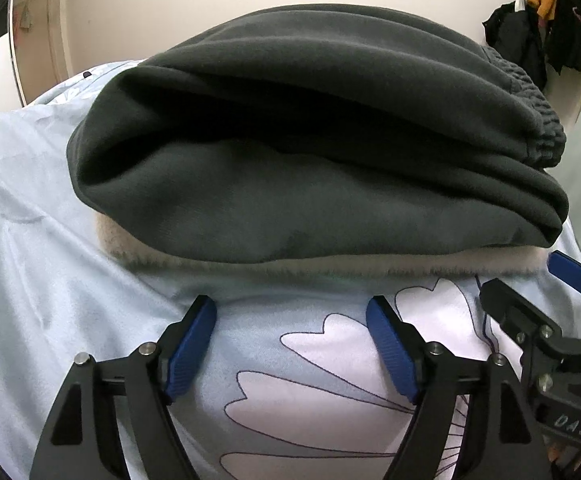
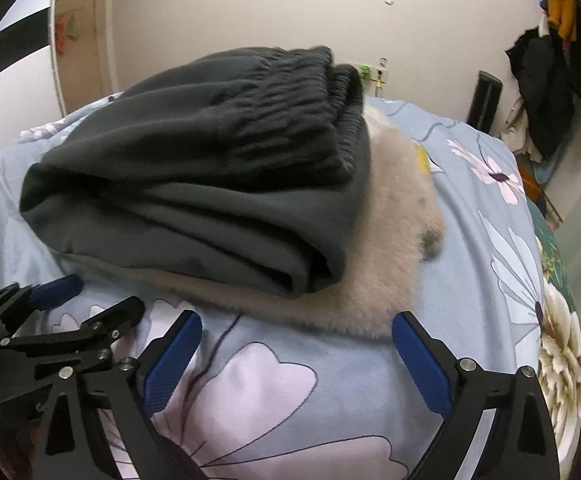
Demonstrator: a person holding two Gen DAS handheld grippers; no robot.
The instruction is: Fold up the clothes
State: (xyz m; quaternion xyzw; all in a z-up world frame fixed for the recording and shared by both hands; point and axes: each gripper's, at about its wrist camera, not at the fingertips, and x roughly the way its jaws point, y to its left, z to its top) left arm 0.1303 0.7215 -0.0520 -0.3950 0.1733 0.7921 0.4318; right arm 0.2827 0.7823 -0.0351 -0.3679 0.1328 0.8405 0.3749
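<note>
From the left wrist, the folded dark grey trousers [image 1: 314, 160] lie on a cream fleece garment [image 1: 370, 266] on the bed's blue floral cover [image 1: 50, 280]. The left tongs [image 1: 290, 324] stand wide apart just in front of the trousers, gripping nothing. From the right wrist, the right tongs [image 2: 296, 338] gape wide and empty near the fleece's [image 2: 394, 248] front edge, below the trousers [image 2: 194, 184]; the left tongs [image 2: 94, 296] sit beside them.

We count one folded dark grey garment [image 1: 314, 168] atop one cream fleece [image 2: 394, 248], one floral bedspread [image 2: 290, 392], two grippers [image 1: 290, 320] [image 2: 296, 334].
</note>
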